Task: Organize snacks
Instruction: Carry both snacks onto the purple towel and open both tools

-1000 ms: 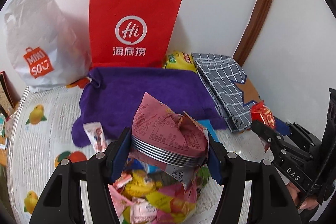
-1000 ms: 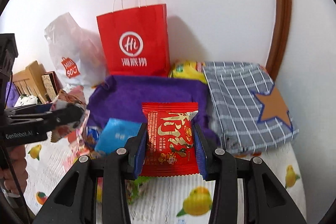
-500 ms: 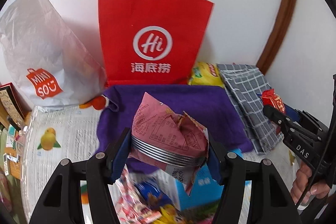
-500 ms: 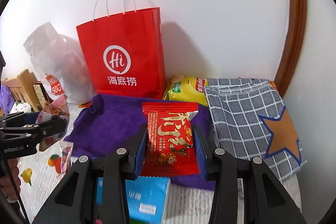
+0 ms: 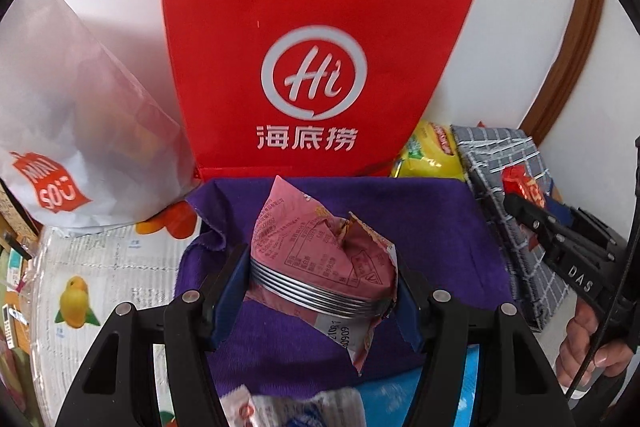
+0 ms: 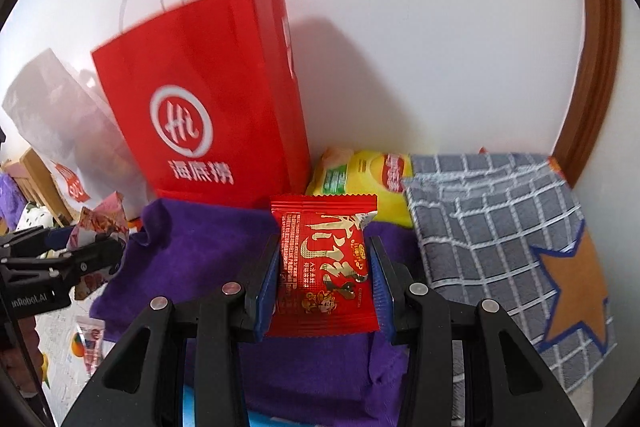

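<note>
My left gripper [image 5: 320, 287] is shut on a crumpled pink snack packet [image 5: 320, 247] with silver bands, held above the purple cloth [image 5: 436, 235]. My right gripper [image 6: 324, 275] is shut on a flat red snack packet [image 6: 324, 267] with gold lettering, also above the purple cloth [image 6: 192, 251]. A tall red paper bag [image 5: 308, 67] with white handles stands just beyond the cloth against the wall. In the left wrist view the right gripper [image 5: 520, 203] shows at the right edge with its red packet [image 5: 524, 187]. In the right wrist view the left gripper [image 6: 100, 251] enters from the left with the pink packet [image 6: 104, 223].
A white plastic shopping bag [image 5: 72, 131] leans left of the red bag. A yellow chip bag [image 6: 360, 179] lies behind a grey checked cloth with a star [image 6: 500, 239] on the right. A blue packet [image 5: 380, 399] and other wrappers lie near me on the fruit-print tablecloth [image 5: 100, 267].
Both grippers have moved toward the red paper bag, which looms larger; the loose snack pile has slipped below view. Each gripper keeps the same packet.
</note>
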A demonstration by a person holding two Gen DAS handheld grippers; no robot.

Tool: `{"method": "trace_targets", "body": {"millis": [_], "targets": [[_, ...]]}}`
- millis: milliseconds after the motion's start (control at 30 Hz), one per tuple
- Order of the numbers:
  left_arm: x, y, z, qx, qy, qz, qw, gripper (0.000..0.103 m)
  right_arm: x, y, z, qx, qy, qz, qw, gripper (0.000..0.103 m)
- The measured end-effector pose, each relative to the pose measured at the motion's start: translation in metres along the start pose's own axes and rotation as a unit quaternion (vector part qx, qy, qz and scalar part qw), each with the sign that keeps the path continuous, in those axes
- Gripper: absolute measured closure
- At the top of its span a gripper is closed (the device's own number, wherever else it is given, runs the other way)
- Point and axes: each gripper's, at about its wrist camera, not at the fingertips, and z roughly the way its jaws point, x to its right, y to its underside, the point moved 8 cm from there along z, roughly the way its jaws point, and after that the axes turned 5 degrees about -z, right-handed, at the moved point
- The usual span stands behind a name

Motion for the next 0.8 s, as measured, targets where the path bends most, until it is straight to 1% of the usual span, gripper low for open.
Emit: {"method": "trace_targets", "body": {"millis": [67,167,267,333,400,567,800], "targets": [[-0.002,-0.001,0.014,-0.007,-0.002,-0.002,1.0000,0.041,0.001,0.007,0.015,-0.023,-0.001,-0.001,1.000,0.062],[-0.004,-0.001,0.034,-0.022,0.002,-0.007,0.9997,0.041,0.006,0.015,0.031,-0.041,-0.005,0.006,0.999,0.062],[-0.010,0.003,0.051,-0.034,-0.006,-0.011,0.9993,0.041,0.007,0.022,0.043,-0.057,-0.002,0.001,0.998,0.062],[-0.014,0.009,0.062,-0.056,-0.017,-0.007,0.9983,0.041,0.008,0.026,0.051,-0.067,-0.003,0.001,0.998,0.062],[-0.017,0.011,0.065,-0.056,-0.017,-0.011,0.9982,0.041,0.008,0.032,0.060,-0.082,-0.009,0.003,0.997,0.062],[-0.024,0.018,0.080,-0.078,-0.024,-0.019,0.9965,0.041,0.010,0.047,0.077,-0.108,-0.008,0.006,0.994,0.062],[-0.019,0.023,0.087,-0.087,-0.013,-0.019,0.9959,0.041,0.010,0.057,0.090,-0.124,-0.016,0.007,0.992,0.062]]}}
